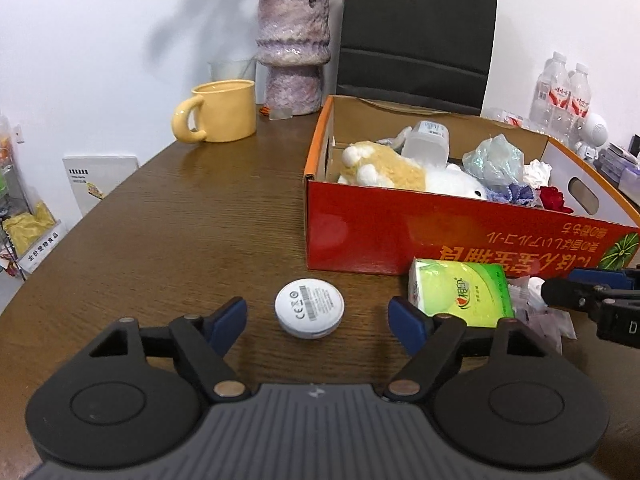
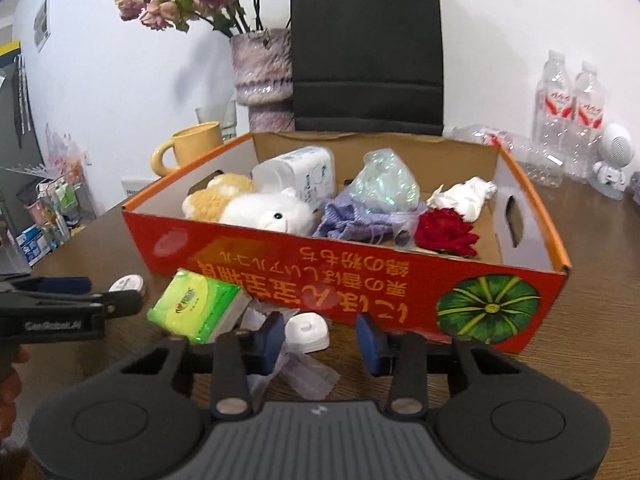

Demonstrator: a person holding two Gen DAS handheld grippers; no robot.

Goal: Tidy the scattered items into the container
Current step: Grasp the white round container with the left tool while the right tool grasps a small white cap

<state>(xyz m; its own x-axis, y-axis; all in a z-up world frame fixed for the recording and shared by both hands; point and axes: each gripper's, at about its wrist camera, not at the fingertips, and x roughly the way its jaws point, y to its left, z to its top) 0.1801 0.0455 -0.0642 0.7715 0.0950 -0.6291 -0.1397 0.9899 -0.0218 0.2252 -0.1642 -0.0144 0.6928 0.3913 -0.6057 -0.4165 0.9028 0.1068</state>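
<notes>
A red and orange cardboard box (image 1: pixel 400 236) (image 2: pixel 320 256) stands on the wooden table and holds a plush toy (image 2: pixel 260 208), a plastic tub, a crumpled bag, a purple cloth and a red rose. In front of it lie a white round tin (image 1: pixel 309 308) (image 2: pixel 128 283), a green tissue pack (image 1: pixel 464 292) (image 2: pixel 196 304), a small white plastic piece (image 2: pixel 307 332) and a clear wrapper (image 2: pixel 308 372). My left gripper (image 1: pixel 317 322) (image 2: pixel 116 294) is open around the tin without touching it. My right gripper (image 2: pixel 321 342) (image 1: pixel 560 288) is open, with the white piece between its fingers and a gap on the right side.
At the back stand a yellow mug (image 1: pixel 220 112), a purple vase (image 1: pixel 294 64) with dried flowers and a black paper bag (image 1: pixel 416 36). Water bottles (image 1: pixel 560 92) and a white figurine (image 1: pixel 592 132) sit at the far right. A hand (image 2: pixel 8 392) shows at the left edge.
</notes>
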